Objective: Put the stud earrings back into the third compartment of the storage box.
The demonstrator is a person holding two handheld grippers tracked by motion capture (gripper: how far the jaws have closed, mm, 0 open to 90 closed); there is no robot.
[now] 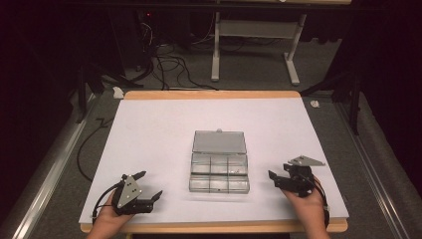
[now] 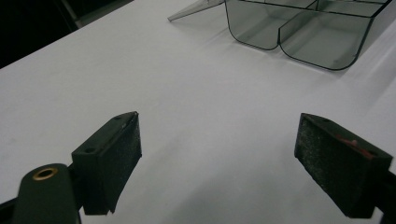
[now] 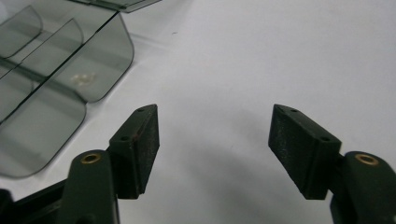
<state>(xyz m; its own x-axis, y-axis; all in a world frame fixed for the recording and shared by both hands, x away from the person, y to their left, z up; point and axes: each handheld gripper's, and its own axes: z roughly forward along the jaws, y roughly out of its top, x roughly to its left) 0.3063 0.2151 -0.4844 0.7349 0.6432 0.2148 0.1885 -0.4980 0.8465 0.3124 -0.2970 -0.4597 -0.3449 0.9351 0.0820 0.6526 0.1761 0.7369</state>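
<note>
The left gripper (image 1: 149, 185) and right gripper (image 1: 279, 174) rest near the table's (image 1: 149, 124) front edge, jaws spread wide, holding and touching nothing. Between them, mid-table, lies the clear compartment box (image 1: 219, 175), its lid (image 1: 219, 142) folded back flat beyond it. The box is probably light, rigid, smooth plastic that slides easily; grip a side wall or the lid's free edge, steadying the box with the other gripper.
</note>
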